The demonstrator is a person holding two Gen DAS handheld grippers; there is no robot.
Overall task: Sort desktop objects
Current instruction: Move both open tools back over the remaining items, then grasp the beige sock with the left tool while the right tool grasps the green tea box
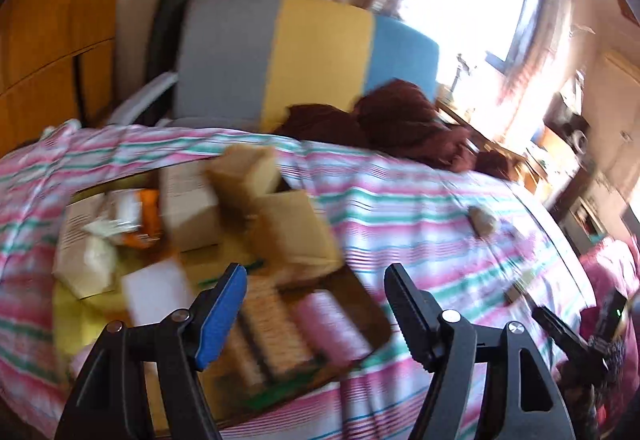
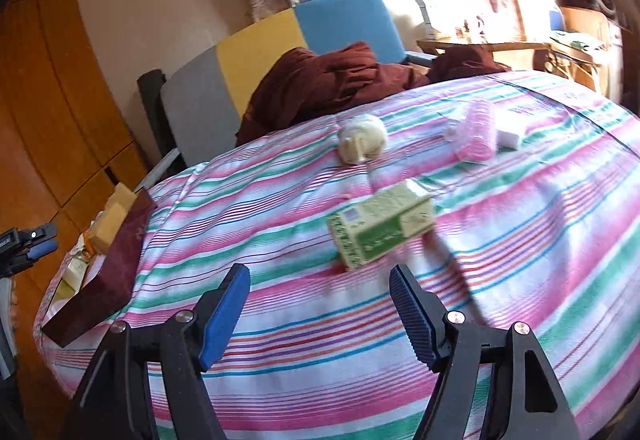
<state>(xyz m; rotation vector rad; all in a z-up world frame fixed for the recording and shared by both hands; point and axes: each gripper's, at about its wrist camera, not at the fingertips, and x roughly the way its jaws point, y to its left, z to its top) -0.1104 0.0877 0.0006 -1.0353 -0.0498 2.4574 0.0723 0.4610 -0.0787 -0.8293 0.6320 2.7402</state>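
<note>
Here, in the left wrist view, the left gripper (image 1: 316, 280) stood at the bottom of the frame with its two fingers spread wide and nothing between them. Just above and left of it sat a dark brown shallow tray (image 1: 372, 320) on the pink, green and white striped cloth (image 1: 420, 208), blurred by motion. The tray held several tan cardboard boxes (image 1: 292, 228), a pink ribbed roll (image 1: 332, 324) and a flat white block (image 1: 156, 288); the smaller pieces in it were too smeared to tell. A small beige lump (image 1: 482, 220) lay alone on the cloth at centre right. The right gripper (image 1: 560, 324) showed at the lower right edge, too little of it to judge.

In the right wrist view, the right gripper (image 2: 320, 280) sat at the bottom centre, fingers apart and empty. Just above it lay a green and cream rectangular carton (image 2: 380, 232) on the striped cloth (image 2: 520, 240). Higher up were a cream round bundle (image 2: 362, 138), and to the right a pink ribbed roll (image 2: 478, 138) touching a small white block (image 2: 512, 132). The dark brown tray (image 2: 116, 256) stood at the left edge, the left gripper (image 2: 34, 240) beside it. A dark red crumpled cloth (image 2: 332, 80) lay before a grey, yellow and blue headboard (image 2: 256, 52).
</note>
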